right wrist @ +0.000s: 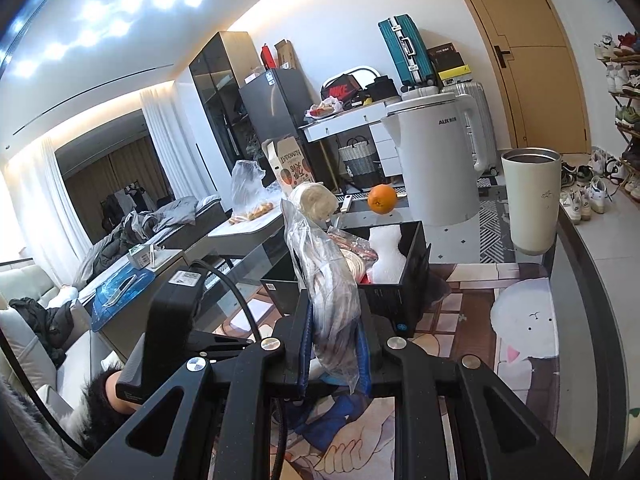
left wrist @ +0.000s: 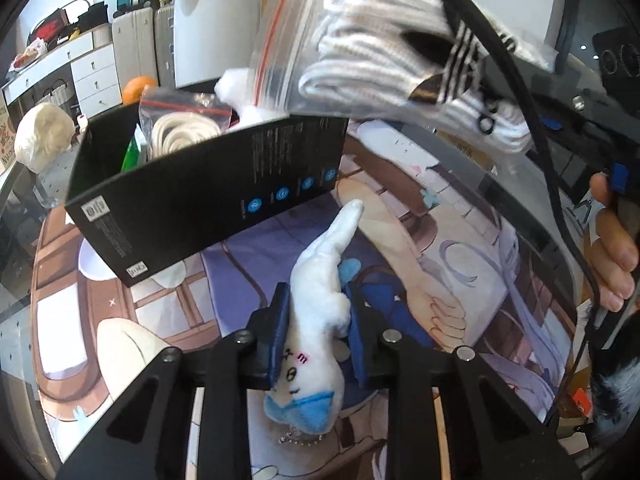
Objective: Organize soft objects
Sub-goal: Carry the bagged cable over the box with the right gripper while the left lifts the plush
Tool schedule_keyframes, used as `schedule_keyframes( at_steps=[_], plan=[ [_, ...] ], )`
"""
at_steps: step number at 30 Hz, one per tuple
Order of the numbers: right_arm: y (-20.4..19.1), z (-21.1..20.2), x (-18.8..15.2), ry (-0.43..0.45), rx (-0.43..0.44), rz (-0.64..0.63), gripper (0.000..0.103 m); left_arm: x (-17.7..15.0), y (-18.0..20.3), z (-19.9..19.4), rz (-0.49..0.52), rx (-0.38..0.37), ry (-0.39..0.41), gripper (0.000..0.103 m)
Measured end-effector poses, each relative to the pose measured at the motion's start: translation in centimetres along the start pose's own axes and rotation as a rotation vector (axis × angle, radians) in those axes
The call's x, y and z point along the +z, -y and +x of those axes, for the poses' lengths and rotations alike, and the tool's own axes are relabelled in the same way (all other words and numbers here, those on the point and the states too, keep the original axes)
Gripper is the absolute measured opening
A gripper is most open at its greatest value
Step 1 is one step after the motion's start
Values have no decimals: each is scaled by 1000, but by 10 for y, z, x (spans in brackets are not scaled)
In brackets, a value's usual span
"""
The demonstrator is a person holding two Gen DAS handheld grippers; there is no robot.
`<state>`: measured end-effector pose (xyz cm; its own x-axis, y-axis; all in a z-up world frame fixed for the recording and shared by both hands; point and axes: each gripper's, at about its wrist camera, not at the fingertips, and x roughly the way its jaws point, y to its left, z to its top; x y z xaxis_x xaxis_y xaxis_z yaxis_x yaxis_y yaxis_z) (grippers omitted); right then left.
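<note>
Left wrist view is showing the black box (left wrist: 208,184) at left, the left gripper (left wrist: 318,320) clamping its jaws on the white plush toy (left wrist: 320,300), and the right gripper (right wrist: 336,344) clamping the bagged socks (left wrist: 384,52) above. Lifting the toy clear of the box wall before releasing seems wise.

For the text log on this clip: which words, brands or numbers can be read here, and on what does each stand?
"AUX": front of the white kettle.
"NIKE": red and black bag on the white desk.
Black box: white print and blue icons, too small to read.
Orange-printed carton: lettering tilted, not legible.
Kettle label in the left wrist view: blurred.
Socks in the zip bag: stripes only, no words.
</note>
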<state>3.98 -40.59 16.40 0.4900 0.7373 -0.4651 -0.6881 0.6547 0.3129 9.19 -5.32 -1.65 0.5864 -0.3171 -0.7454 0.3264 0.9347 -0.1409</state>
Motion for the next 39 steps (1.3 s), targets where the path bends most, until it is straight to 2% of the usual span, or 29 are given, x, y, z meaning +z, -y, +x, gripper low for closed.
schedule_keyframes(
  at_steps=[5, 14, 19, 22, 30, 39],
  plan=[
    [-1, -2, 3, 17, -4, -2, 18, -3, -6, -26, -28, -5, 83, 24],
    [1, -4, 12, 54, -38, 20, 18, 5, -31, -78, -96, 62, 250, 24],
    [6, 3, 24, 53, -65, 29, 18, 20, -43, -87, -110, 84, 315, 24],
    [9, 10, 31, 44, -72, 27, 18, 28, -51, -87, -103, 111, 320, 25],
    [15, 47, 48, -34, -60, -33, 18, 46, -73, -84, -111, 127, 329, 25],
    [24, 97, 57, -191, 10, -142, 18, 56, -86, -73, -115, 149, 327, 25]
  ],
)
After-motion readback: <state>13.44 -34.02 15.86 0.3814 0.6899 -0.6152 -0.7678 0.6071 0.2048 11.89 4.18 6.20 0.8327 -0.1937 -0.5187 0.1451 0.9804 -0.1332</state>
